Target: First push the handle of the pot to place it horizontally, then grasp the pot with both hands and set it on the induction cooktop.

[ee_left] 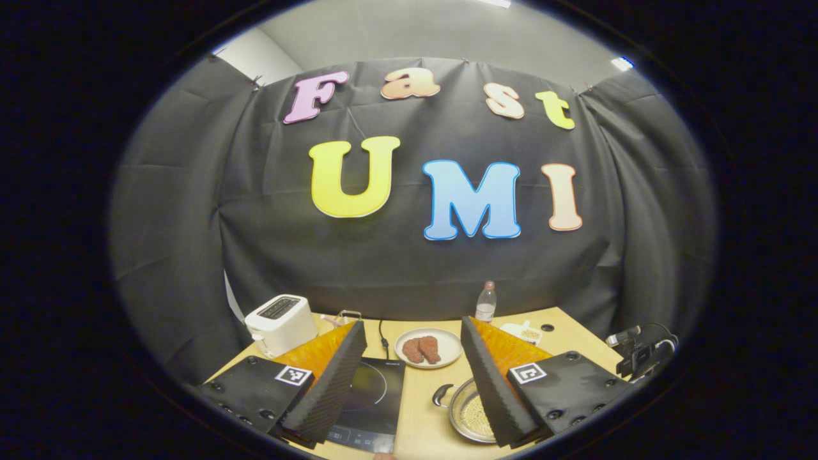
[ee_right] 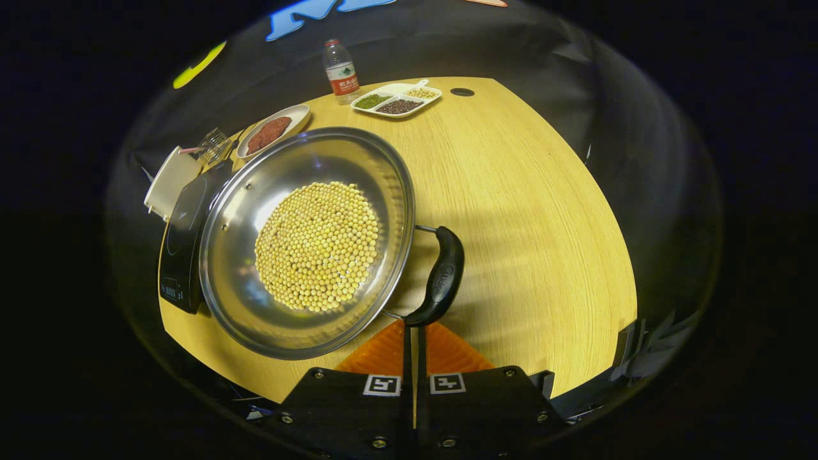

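Right gripper view | right gripper point(ee_right: 414, 332) pressed together, tips just beside pot point(ee_right: 307, 239) handle point(ee_right: 441, 276) | left gripper point(ee_left: 412, 377) spread

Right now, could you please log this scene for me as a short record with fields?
pot: steel pot on the wooden table, beside the induction cooktop, not on it
contents: yellow beans
handle: black handle at the pot's near rim
left gripper: open, above the table
right gripper: shut, fingertips at the handle's lower end
behind: plate, bottle, divided dish
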`<move>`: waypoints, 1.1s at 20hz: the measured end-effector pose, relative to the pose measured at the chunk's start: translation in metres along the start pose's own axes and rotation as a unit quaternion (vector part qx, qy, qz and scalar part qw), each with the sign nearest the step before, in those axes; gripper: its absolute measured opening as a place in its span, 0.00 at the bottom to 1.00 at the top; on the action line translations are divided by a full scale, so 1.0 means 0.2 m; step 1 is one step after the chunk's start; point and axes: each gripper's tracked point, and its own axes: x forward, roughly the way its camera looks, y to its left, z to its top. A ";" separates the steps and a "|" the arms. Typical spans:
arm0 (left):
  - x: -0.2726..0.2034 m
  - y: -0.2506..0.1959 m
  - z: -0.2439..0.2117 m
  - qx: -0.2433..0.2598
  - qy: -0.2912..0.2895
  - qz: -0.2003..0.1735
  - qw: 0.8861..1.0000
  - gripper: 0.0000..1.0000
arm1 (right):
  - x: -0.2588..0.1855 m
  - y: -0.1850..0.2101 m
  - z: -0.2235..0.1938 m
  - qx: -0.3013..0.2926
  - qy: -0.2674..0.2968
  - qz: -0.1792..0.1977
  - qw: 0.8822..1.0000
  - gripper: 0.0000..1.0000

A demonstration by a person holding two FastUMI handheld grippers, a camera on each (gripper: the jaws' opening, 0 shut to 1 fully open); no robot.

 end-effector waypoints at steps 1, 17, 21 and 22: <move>0.01 0.00 -0.01 0.000 0.001 0.000 1.000 0.96 | 0.01 -0.01 0.02 0.005 -0.002 -0.002 1.000 0.02; 0.12 0.02 -0.11 -0.007 0.028 0.021 0.999 0.95 | 0.11 -0.10 0.34 0.011 -0.013 -0.023 1.000 0.03; 0.11 0.02 -0.13 -0.012 0.028 0.015 0.999 0.99 | 0.07 -0.10 0.35 0.013 -0.024 -0.029 0.999 0.03; 0.11 0.01 -0.13 -0.013 0.027 0.011 1.000 0.99 | 0.03 -0.10 0.34 0.023 -0.032 -0.031 0.999 0.03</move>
